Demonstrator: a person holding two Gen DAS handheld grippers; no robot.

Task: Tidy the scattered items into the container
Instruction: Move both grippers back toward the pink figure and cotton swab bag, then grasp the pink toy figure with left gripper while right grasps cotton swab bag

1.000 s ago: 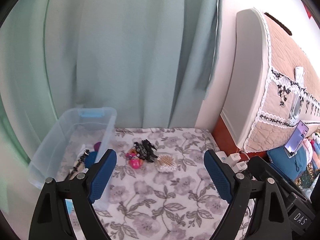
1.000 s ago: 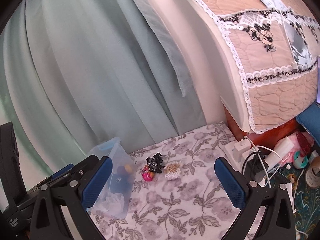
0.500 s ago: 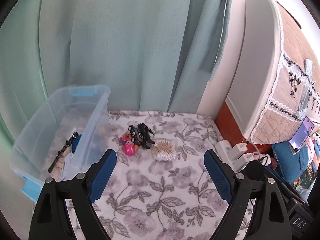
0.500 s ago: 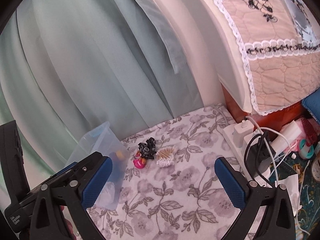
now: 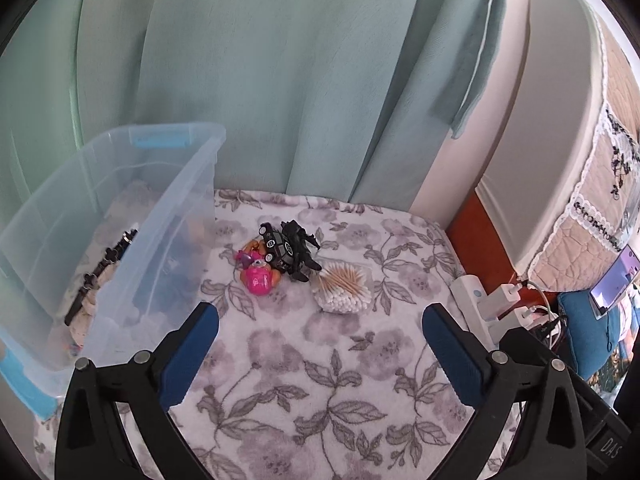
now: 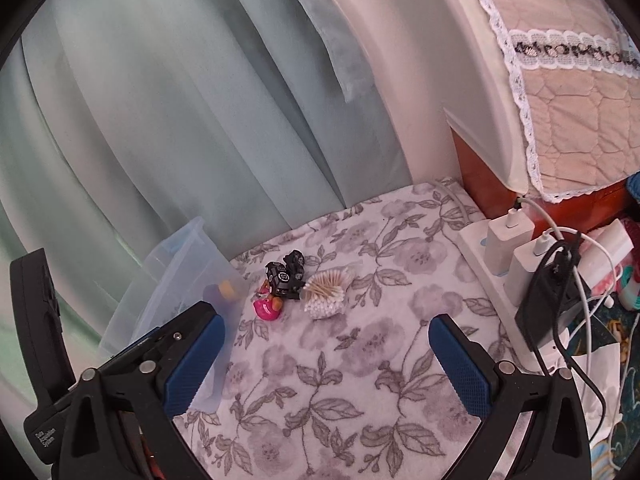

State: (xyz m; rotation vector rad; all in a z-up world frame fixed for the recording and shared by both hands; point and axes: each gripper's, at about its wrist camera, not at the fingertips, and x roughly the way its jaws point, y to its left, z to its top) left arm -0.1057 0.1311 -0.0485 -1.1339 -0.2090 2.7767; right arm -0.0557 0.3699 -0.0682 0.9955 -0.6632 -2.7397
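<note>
On the floral blanket (image 5: 304, 360) lie a pink toy figure (image 5: 258, 278), a black toy robot (image 5: 290, 248) touching it, and a bundle of cotton swabs (image 5: 344, 288) just to their right. A clear plastic bin (image 5: 120, 240) with blue handles stands at the left and holds several items. My left gripper (image 5: 320, 344) hovers short of the toys, its jaws opening wide with nothing between them. In the right wrist view the same pink toy figure (image 6: 269, 308), black toy robot (image 6: 285, 274) and cotton swabs (image 6: 326, 290) lie ahead of my right gripper (image 6: 326, 360), which is open and empty.
Green curtains (image 5: 260, 80) hang behind the blanket. A white power strip (image 6: 500, 256) with chargers and cables lies at the right edge. A padded headboard (image 6: 560, 80) with a lace cover rises at the right, and a phone (image 5: 612, 284) leans there.
Both grippers have sunk toward the blanket and tipped downward, so the toys and bin look larger and closer. The left jaws now stand wider apart than before.
</note>
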